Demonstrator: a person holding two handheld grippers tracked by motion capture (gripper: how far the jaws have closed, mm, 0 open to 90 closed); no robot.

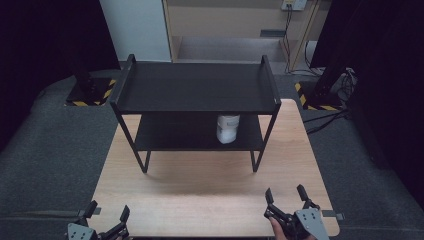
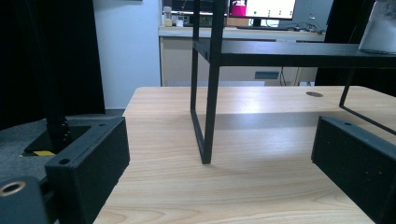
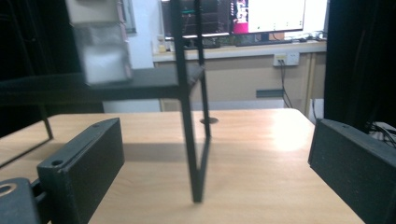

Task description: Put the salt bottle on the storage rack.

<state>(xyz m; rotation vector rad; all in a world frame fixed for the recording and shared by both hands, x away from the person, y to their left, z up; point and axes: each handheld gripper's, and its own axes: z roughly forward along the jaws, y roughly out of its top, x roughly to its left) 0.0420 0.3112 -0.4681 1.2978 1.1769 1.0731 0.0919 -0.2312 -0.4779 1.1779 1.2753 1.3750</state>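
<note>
A black two-tier metal shelf [image 1: 195, 87] stands on the far half of the wooden table [image 1: 210, 185]. A white jar [image 1: 227, 128] with white contents rests on its lower tier, right of centre; the jar [image 3: 102, 44] also appears at upper left in the right gripper view, and the jar [image 2: 380, 25] at the top right corner in the left gripper view. My left gripper [image 1: 107, 212] sits open at the table's near left edge, nothing between its jaws. My right gripper [image 1: 286, 192] is open at the near right, held by a hand, also empty.
The shelf's front left leg [image 2: 210, 107] rises ahead of the left gripper, its front right leg [image 3: 189, 116] ahead of the right one. Bare tabletop lies between the grippers and the shelf. Grey floor surrounds the table; black stands with hazard-striped bases [image 1: 92, 92] flank it.
</note>
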